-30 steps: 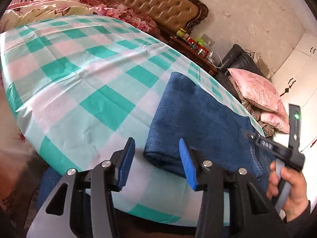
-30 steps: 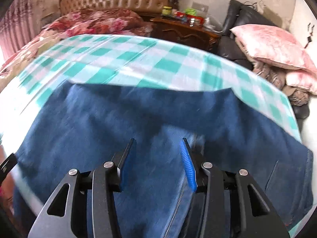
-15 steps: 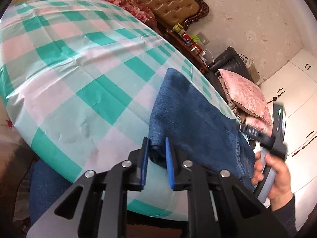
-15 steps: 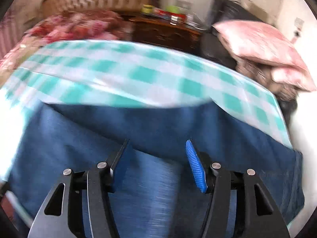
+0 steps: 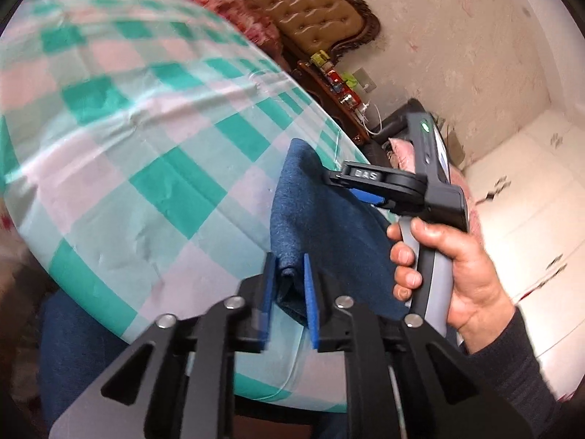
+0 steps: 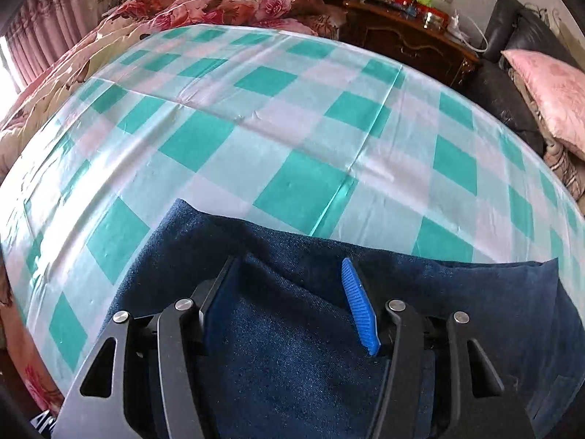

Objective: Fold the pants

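Dark blue jeans point(image 5: 321, 219) lie folded on a round table with a green and white checked cloth point(image 5: 146, 146). My left gripper point(image 5: 289, 274) is shut on the near folded corner of the jeans at the table's front edge. My right gripper point(image 6: 289, 285) is open, its blue pads either side of a raised fold of the jeans point(image 6: 292, 347) near their far edge. The right gripper also shows in the left wrist view point(image 5: 360, 186), held in a hand above the jeans.
The checked cloth point(image 6: 292, 128) spreads beyond the jeans. A bed with a floral quilt point(image 6: 219, 3) and tufted headboard, a dark wooden nightstand point(image 6: 409, 40) with small items, and pink pillows point(image 6: 548, 91) stand behind the table.
My left gripper closed on the jeans' corner and holds it. My right gripper moved over the jeans toward their far left edge and stays open.
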Action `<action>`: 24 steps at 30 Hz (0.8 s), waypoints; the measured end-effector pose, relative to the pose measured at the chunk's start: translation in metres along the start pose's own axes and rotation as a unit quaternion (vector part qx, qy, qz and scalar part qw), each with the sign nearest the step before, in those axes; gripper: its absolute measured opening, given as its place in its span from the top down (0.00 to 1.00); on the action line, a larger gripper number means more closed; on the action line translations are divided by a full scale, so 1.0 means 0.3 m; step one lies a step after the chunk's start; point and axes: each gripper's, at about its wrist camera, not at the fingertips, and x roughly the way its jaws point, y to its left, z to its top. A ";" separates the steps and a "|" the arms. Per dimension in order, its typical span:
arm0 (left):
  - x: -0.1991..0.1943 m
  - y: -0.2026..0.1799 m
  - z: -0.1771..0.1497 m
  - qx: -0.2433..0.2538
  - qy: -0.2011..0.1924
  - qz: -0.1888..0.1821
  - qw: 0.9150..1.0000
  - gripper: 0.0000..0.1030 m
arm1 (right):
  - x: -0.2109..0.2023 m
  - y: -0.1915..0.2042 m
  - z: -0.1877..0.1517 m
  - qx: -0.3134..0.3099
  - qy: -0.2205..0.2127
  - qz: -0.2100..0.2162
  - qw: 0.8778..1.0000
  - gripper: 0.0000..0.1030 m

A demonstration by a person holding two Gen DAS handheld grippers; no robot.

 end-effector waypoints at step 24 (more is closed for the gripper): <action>-0.032 -0.258 -0.049 0.188 -0.040 0.074 0.979 0.87 | -0.077 0.197 0.034 -0.002 0.094 0.080 0.992 0.38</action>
